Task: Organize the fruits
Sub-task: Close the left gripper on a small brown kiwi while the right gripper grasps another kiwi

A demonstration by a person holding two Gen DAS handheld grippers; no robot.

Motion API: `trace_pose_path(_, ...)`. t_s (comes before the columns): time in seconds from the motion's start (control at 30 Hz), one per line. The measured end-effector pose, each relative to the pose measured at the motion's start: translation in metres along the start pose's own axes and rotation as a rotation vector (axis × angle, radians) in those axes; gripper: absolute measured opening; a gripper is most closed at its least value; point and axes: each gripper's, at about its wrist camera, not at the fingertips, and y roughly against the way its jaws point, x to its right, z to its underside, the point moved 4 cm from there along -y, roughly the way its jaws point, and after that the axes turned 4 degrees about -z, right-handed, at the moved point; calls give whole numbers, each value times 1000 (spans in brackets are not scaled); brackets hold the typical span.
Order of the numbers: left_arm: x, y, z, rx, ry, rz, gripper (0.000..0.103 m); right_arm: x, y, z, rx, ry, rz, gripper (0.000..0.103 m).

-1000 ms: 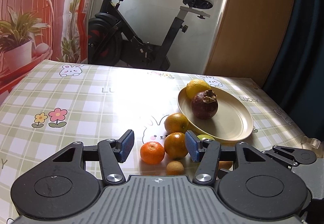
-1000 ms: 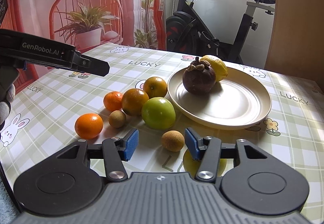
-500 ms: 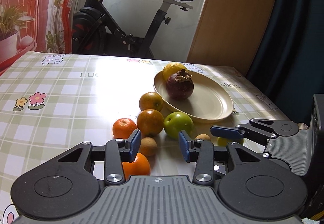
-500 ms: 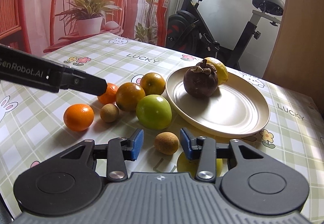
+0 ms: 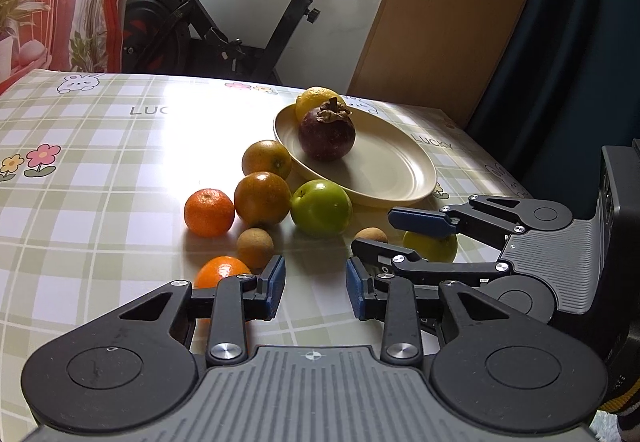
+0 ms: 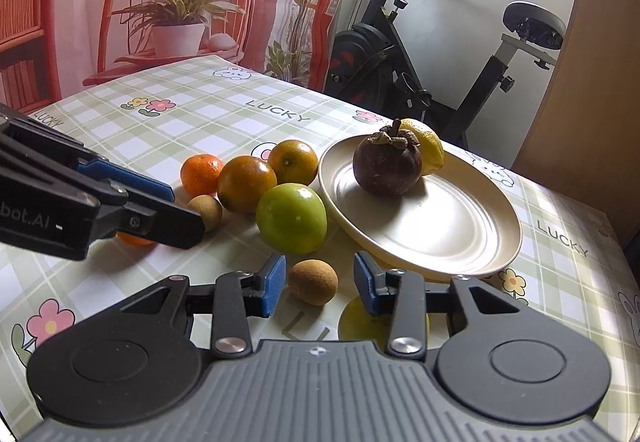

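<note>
Checked green tablecloth (image 6: 224, 110) is covering the table, an exercise bike (image 6: 420, 54) standing beyond its far edge. Nearest, the left gripper (image 5: 316, 292) is closing its fingers over bare cloth, gripping nothing; the right gripper (image 6: 320, 280) is closing around a small brown fruit (image 6: 313, 281), pads not yet touching. Farther in, a green apple (image 6: 291, 218) is sitting against the plate (image 6: 460, 226), whose long axis is running toward the table's far right corner, bearing a mangosteen (image 6: 387, 166), stem up, and a lemon (image 6: 430, 150)
</note>
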Motion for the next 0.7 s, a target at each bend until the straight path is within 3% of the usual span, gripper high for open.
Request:
trace_pose_path(0.47, -21, -12, 5, -40, 43, -93, 35, -3, -2, 0, -7, 43, -11, 41)
trace_pose_path(0.7, -26, -16, 0, -24, 68, -87, 35, -8, -6, -1, -34, 106, -42, 41)
